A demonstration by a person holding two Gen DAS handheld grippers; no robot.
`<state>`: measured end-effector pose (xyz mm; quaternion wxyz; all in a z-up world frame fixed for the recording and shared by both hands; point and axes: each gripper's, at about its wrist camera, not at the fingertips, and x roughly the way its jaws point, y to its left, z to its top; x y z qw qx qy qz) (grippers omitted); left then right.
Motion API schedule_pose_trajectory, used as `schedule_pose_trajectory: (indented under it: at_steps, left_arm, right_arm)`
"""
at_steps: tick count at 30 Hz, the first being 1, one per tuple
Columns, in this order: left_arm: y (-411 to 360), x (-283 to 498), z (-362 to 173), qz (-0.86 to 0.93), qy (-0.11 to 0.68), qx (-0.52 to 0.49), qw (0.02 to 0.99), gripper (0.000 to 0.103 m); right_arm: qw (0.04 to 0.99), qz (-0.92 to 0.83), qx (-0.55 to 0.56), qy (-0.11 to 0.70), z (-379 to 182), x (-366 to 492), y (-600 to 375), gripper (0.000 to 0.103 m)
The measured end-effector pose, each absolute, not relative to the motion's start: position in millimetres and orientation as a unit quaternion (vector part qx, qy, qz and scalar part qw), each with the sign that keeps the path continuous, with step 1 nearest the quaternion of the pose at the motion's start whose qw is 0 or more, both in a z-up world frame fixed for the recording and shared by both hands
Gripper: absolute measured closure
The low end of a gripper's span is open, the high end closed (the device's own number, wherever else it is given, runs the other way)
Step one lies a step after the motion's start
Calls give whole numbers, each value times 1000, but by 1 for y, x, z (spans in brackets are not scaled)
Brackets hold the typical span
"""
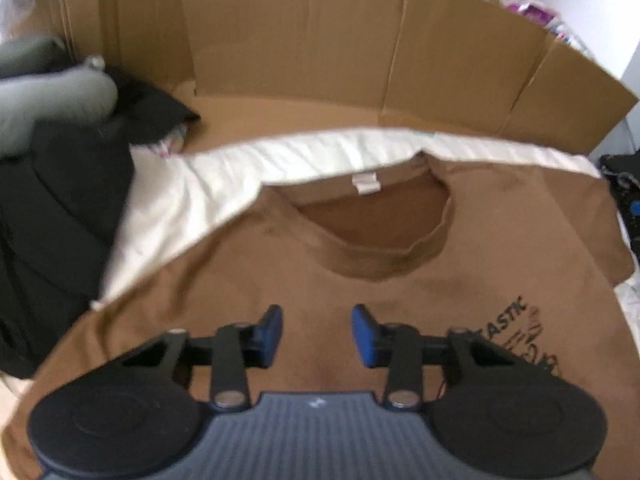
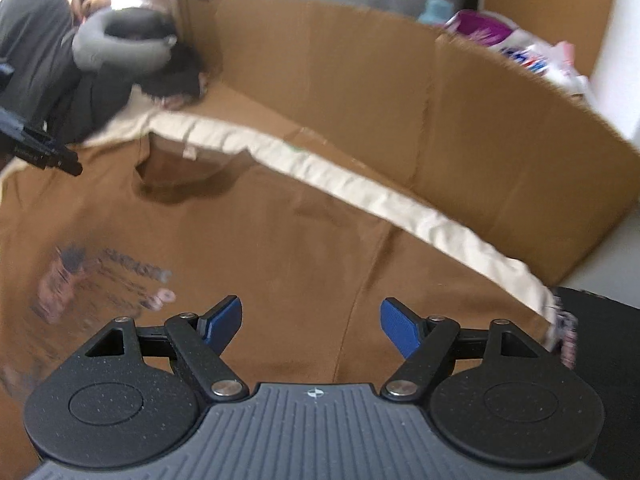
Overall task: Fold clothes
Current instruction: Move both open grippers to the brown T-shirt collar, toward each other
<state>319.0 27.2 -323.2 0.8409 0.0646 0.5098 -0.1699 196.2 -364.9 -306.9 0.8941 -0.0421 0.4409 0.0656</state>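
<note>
**Brown shirt spread flat, both hand-held grippers empty**

The shirt (image 1: pixel 240 280) lies face up under and ahead of the left hand-held gripper (image 1: pixel 317 334), collar (image 1: pixel 372 256) just beyond it. The right hand-held gripper (image 2: pixel 311 326) hovers near the sleeve seam (image 2: pixel 360 280). Both are parted, gripping nothing. Likely light, limp, non-slip cloth: pinch at shoulder or hem edges.

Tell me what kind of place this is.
Probably a lived-in room at home, set up for folding laundry: a brown t-shirt spread on a cream sheet, cardboard panels behind, dark clothes piled nearby.
</note>
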Motion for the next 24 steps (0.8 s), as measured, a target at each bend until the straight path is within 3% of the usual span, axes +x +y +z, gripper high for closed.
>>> schedule_pose_trajectory:
  at_steps: [6, 10, 24]
  left_arm:
    - [3, 327, -358, -172, 522, 84, 831, 69]
    - [-8, 336, -372, -169, 529, 84, 827, 69]
    - [-26, 343, -375, -161, 515, 108, 835, 68]
  right_arm:
    - [894, 103, -40, 434, -340, 210, -350, 26]
    - [887, 121, -14, 446, -359, 229, -341, 37]
    - [873, 229, -52, 428, -393, 290, -287, 37]
